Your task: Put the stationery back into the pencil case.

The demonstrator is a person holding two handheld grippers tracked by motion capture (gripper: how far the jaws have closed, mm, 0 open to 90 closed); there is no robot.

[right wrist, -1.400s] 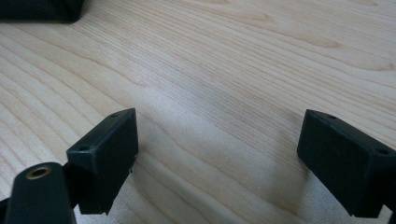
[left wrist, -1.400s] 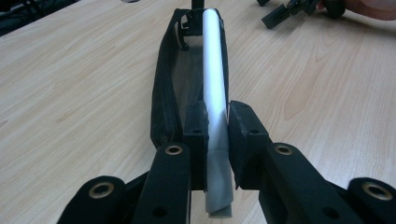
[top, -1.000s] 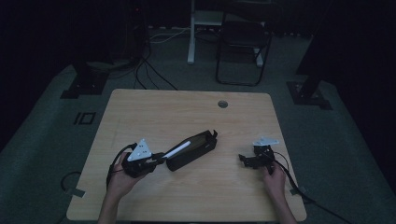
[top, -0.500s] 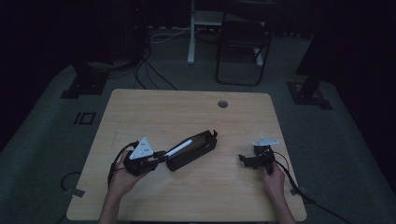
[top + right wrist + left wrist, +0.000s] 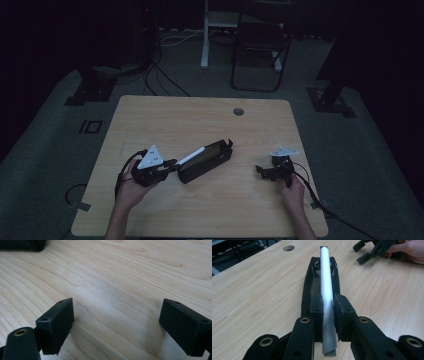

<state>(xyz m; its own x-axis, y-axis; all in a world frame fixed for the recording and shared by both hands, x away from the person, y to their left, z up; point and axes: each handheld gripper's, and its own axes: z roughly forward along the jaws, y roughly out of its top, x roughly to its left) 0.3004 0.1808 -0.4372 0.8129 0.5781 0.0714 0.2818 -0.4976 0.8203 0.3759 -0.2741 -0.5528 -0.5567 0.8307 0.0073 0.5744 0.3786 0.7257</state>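
Our left claw (image 5: 327, 312) pinches the pen (image 5: 325, 277), which points along the case (image 5: 205, 161); right claw (image 5: 117, 325) is spread, well apart.

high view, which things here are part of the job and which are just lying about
In the job:
- left gripper, shut on the white pen
- black pencil case, lying open under the pen
- right gripper, open, over bare table

Lying about:
- folding chair on the floor behind
- floor cables

The pale wooden table (image 5: 130, 272) has smooth grain; the white plastic tube (image 5: 325, 282) looks smooth and matt; the black cloth case (image 5: 308, 290) is dull.
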